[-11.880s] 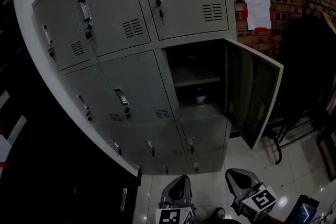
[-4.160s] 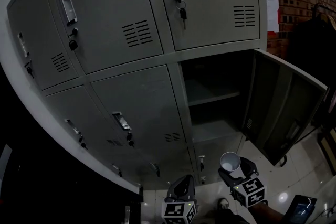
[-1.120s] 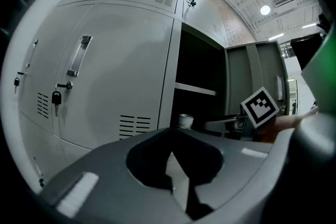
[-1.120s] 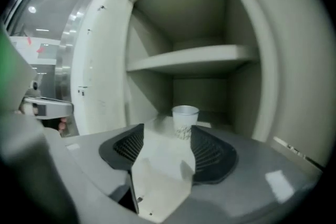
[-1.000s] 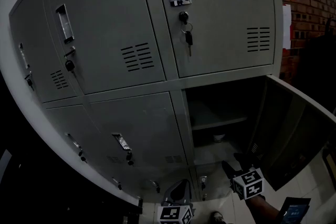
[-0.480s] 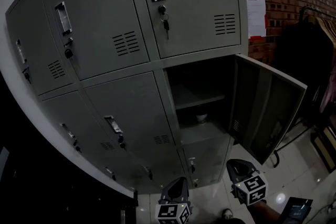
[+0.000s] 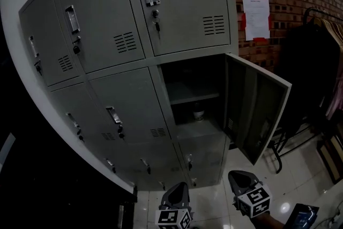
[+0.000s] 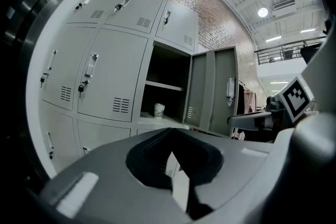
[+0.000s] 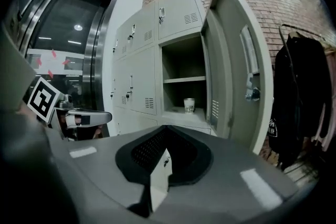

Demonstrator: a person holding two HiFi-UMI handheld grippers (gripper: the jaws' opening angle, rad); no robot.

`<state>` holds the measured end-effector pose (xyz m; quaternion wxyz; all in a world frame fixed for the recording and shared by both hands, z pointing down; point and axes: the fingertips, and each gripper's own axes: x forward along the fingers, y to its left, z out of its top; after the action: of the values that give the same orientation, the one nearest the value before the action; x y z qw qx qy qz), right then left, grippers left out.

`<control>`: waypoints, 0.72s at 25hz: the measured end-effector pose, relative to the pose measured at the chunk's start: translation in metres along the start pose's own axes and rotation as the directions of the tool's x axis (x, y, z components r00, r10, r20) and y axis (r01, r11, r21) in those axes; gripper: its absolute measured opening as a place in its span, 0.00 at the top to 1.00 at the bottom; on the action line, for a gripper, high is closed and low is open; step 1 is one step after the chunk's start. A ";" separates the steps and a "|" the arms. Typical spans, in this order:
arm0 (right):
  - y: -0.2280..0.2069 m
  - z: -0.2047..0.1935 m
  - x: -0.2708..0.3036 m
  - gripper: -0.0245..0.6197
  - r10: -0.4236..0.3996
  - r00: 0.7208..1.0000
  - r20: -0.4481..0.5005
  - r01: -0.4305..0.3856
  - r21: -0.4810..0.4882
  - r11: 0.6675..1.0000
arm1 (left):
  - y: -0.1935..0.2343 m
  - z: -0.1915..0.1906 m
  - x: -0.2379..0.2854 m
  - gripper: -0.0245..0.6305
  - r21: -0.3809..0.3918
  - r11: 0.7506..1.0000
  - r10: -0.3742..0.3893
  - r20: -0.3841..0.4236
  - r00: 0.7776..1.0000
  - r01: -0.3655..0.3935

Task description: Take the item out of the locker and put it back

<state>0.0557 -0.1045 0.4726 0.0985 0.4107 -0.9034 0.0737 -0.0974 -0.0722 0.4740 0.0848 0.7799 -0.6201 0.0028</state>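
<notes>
The small white paper cup stands inside the open grey metal locker, seemingly returned, so my right tool has just clenched empty, and my left tool is likewise clenched.

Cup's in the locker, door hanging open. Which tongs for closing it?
Probably right. The right tongs sit just below the open door, which swings out on that side; the left tongs are further left, away from it. The right jaws have just been closing, with nothing between them.
</notes>
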 end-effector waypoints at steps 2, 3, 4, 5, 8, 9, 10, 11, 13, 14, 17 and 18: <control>0.000 -0.005 -0.015 0.98 0.020 1.000 -0.005 -0.020 0.001 1.000 | -0.014 -0.003 -0.008 0.96 -0.002 1.000 0.018 -0.002 1.000 -0.018; 0.001 -0.008 -0.023 0.98 0.032 0.999 -0.008 -0.032 0.003 0.999 | -0.020 -0.005 -0.012 0.96 -0.006 1.000 0.028 -0.005 1.000 -0.028; 0.001 -0.012 -0.030 0.98 0.043 0.999 -0.011 -0.043 0.005 0.999 | -0.027 -0.007 -0.016 0.96 -0.008 0.999 0.037 -0.008 0.999 -0.037; 0.002 -0.015 -0.037 0.98 0.054 0.998 -0.014 -0.054 0.006 0.999 | -0.033 -0.009 -0.020 0.96 -0.009 0.999 0.045 -0.010 0.999 -0.045; 0.003 -0.023 -0.054 0.98 0.081 0.996 -0.023 -0.081 0.010 0.997 | -0.052 -0.013 -0.030 0.96 -0.008 0.998 0.059 -0.015 0.998 -0.059; 0.003 -0.025 -0.058 0.98 0.086 0.996 -0.025 -0.086 0.011 0.996 | -0.056 -0.014 -0.032 0.96 -0.008 0.998 0.061 -0.016 0.998 -0.061; 0.003 -0.028 -0.062 0.98 0.090 0.996 -0.027 -0.090 0.014 0.996 | -0.060 -0.015 -0.034 0.96 -0.006 0.998 0.061 -0.017 0.998 -0.061; 0.003 -0.030 -0.065 0.98 0.092 0.995 -0.028 -0.092 0.019 0.996 | -0.063 -0.016 -0.036 0.96 -0.002 0.998 0.060 -0.019 0.998 -0.060; 0.005 -0.034 -0.073 0.98 0.091 0.995 -0.029 -0.091 0.031 0.995 | -0.068 -0.019 -0.041 0.96 0.006 0.998 0.055 -0.025 0.998 -0.054; 0.006 -0.035 -0.077 0.98 0.088 0.996 -0.028 -0.087 0.037 0.996 | -0.069 -0.020 -0.043 0.96 0.011 0.999 0.051 -0.028 0.998 -0.051; 0.010 -0.036 -0.084 0.98 0.078 0.997 -0.022 -0.077 0.057 0.995 | -0.070 -0.017 -0.046 0.96 0.024 0.999 0.037 -0.024 0.999 -0.036; 0.011 -0.036 -0.085 0.98 0.076 0.997 -0.019 -0.075 0.059 0.995 | -0.069 -0.016 -0.046 0.96 0.029 0.999 0.032 -0.020 0.999 -0.031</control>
<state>0.1063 -0.0273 0.4868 0.0931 0.3781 -0.9147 0.1080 -0.0394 -0.0105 0.4757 0.0801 0.7711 -0.6313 0.0209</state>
